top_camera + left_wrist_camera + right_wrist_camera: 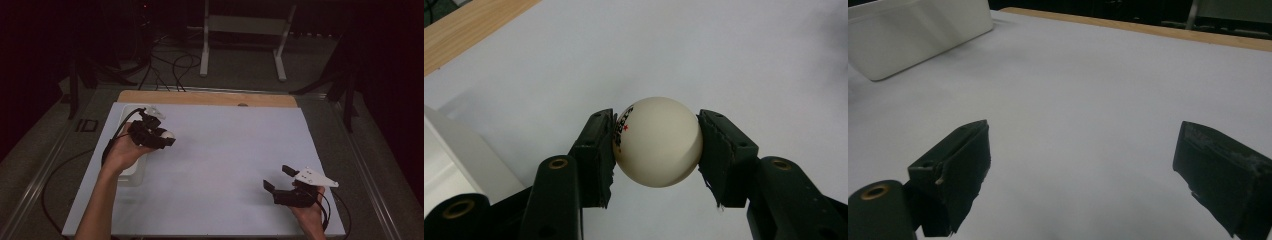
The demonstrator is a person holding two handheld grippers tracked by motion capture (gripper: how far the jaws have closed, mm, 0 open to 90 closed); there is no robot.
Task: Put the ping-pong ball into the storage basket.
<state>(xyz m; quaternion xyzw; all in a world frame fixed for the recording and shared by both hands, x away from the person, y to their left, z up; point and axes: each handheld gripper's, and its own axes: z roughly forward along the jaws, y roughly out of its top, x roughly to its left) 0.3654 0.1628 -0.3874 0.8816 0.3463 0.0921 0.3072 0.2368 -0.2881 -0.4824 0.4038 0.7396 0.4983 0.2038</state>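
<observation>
A white ping-pong ball [657,142] with small dark print and a red mark sits clamped between the two black jaws of my left gripper [656,150]. In the high view that left gripper [162,137] hovers at the table's left, just right of a white tray [131,172], with the ball [166,134] at its tip. My right gripper [278,177] rests near the front right of the white table sheet [230,150], jaws spread wide with nothing between them. In the right gripper view the open gripper [1083,170] faces bare white surface.
The white tray [918,32] lies along the sheet's left side, far off in the right gripper view. A wooden table edge [207,97] runs along the back. Beyond it, cables [170,67] and a white stand [242,37] occupy the floor.
</observation>
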